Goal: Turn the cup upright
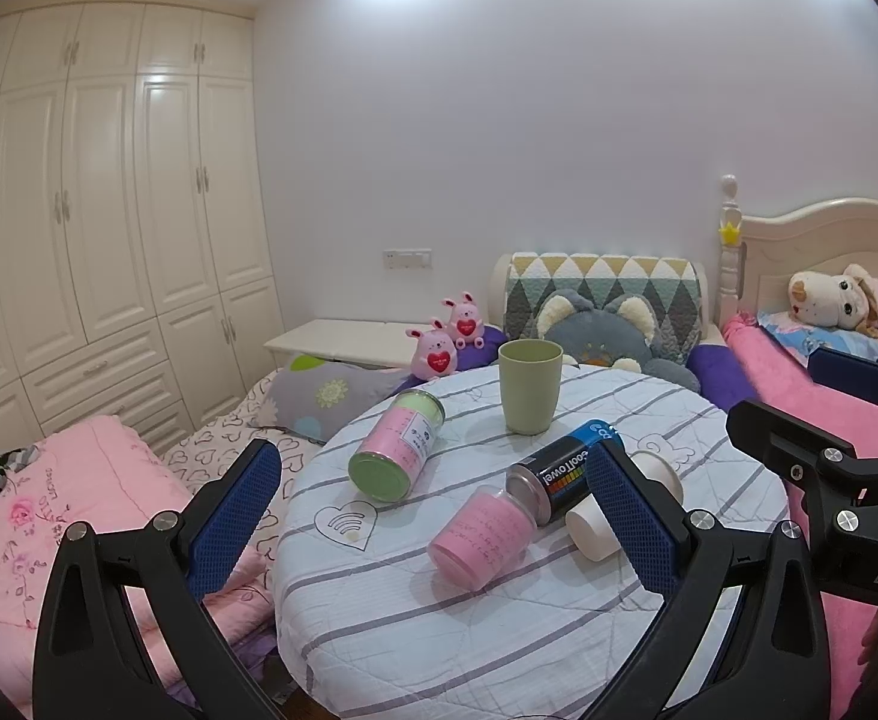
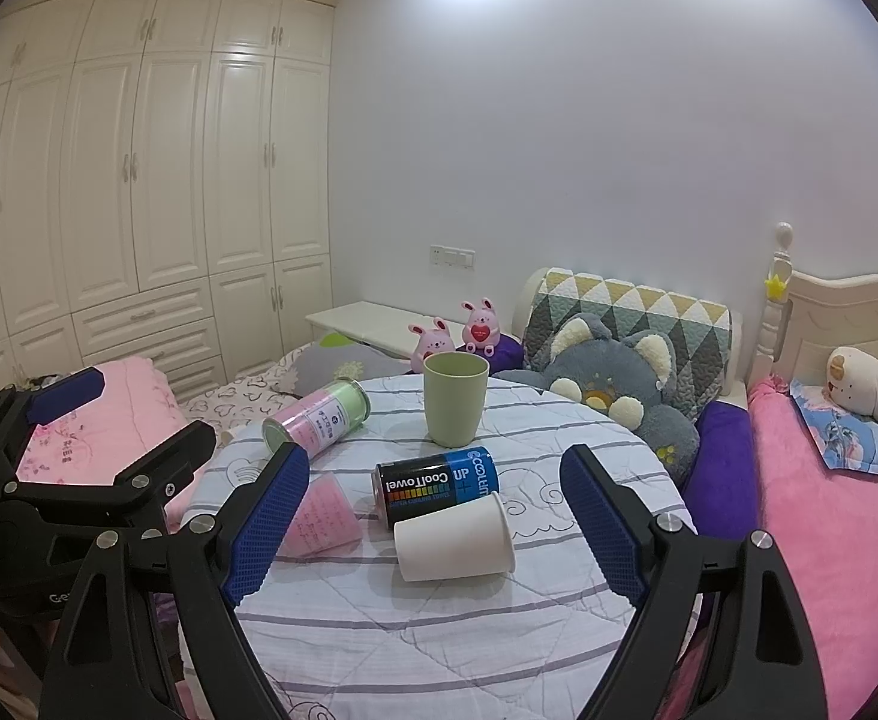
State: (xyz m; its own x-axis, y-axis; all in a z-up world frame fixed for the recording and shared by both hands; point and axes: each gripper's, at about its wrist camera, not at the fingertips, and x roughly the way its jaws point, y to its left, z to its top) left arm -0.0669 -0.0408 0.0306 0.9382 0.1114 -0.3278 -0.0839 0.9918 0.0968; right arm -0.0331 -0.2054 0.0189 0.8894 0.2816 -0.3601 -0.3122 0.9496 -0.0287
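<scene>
Quilted striped cloth covers the round bench point(image 2: 439, 630), where the white paper cup point(image 2: 454, 540) is seen lying on its side against the CoolTowel can point(image 2: 436, 483). It is framed directly ahead of the right hand-held gripper point(image 2: 433, 534), whose fingers are spread wide, apparently for a grasp across its wall; the left hand-held gripper point(image 1: 433, 516) is likewise held apart, empty.

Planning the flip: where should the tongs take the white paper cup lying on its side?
Grip the white paper cup across its mid-wall, coming from above with the open right tongs. It lies with its rim to the right, and the black can sits close behind it.
</scene>
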